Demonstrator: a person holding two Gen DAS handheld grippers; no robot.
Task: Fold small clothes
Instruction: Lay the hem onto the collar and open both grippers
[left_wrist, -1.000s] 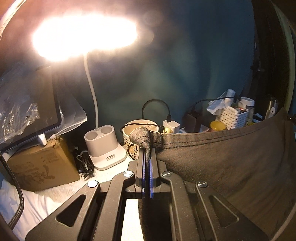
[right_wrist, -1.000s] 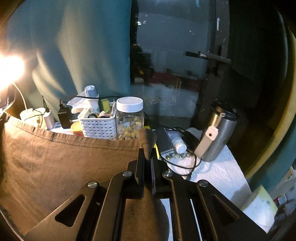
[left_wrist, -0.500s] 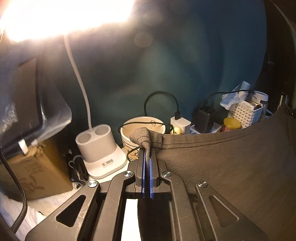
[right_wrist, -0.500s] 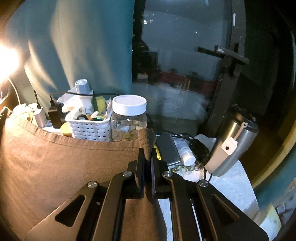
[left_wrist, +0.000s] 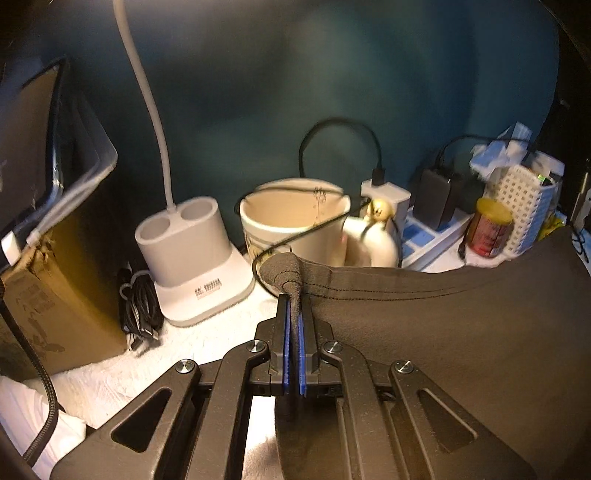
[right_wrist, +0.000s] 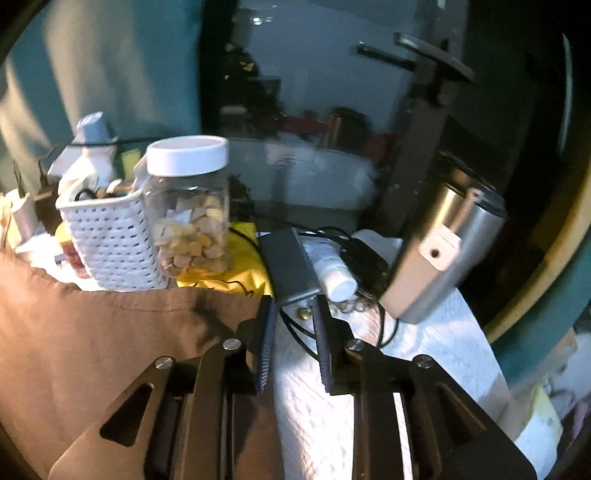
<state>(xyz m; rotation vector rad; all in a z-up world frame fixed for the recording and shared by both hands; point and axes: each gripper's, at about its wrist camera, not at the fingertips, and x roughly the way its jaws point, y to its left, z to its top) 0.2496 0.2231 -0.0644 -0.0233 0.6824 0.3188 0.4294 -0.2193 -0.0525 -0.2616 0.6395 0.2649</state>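
Dark teal wall (left_wrist: 332, 74) behind, white cup (left_wrist: 295, 225) ahead of left gripper (left_wrist: 293, 328), pinched tight on brown cloth (left_wrist: 461, 332) corner.

Right gripper (right_wrist: 291, 328) wide apart; brown cloth just left of fingers (right_wrist: 264, 339), maybe touching; snack jar (right_wrist: 190, 206) ahead.

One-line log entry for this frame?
left gripper: shut on garment corner | right gripper: open, beside garment edge | fold unfinished

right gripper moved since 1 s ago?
Yes. The right gripper dropped toward the jar, which now sits higher in view, and opened, releasing the cloth.
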